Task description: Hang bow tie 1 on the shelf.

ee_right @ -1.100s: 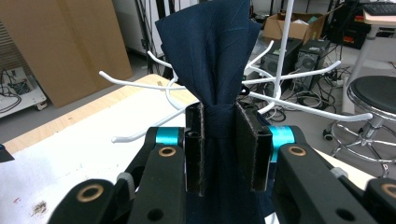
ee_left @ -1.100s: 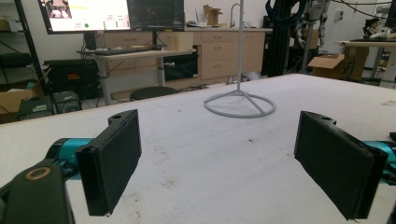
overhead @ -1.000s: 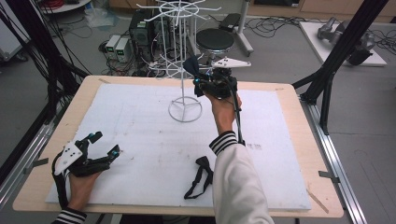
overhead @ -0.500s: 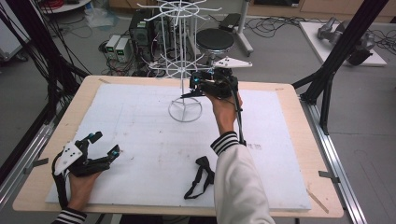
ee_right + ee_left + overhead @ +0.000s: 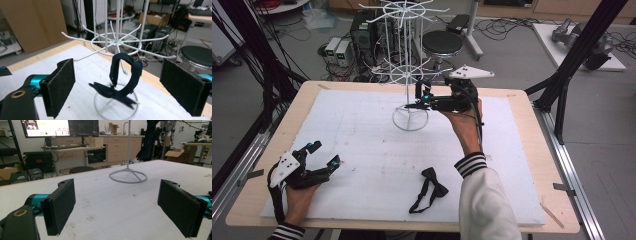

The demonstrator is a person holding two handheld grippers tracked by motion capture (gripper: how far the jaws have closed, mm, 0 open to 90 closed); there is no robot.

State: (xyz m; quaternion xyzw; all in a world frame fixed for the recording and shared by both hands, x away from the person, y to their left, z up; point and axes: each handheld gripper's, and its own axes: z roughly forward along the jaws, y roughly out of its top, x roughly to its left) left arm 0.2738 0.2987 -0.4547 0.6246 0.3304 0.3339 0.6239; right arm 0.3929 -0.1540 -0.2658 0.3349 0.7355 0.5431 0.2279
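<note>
A white wire rack (image 5: 410, 119) stands at the back middle of the table. In the right gripper view a black bow tie (image 5: 125, 75) hangs by its strap from one of the hooks on the rack (image 5: 117, 25). My right gripper (image 5: 417, 96) (image 5: 117, 82) is level beside the rack. Its jaws have just been opening, and the pads (image 5: 61, 87) stand wide, clear of the hanging tie. A second black bow tie (image 5: 429, 187) lies flat near the front edge. My left gripper (image 5: 324, 153) (image 5: 117, 197) rests open at the front left, holding nothing.
A white foam board (image 5: 362, 150) covers the wooden table (image 5: 532, 150). Black frame legs (image 5: 572, 65) stand at both sides. Behind the table are a stool (image 5: 443, 44), computer boxes and cables on the floor.
The right gripper's jaws have opened and let go of the bow tie, which now hangs on the rack. The hand has drawn back a little from the rack. The left hand kept still.
</note>
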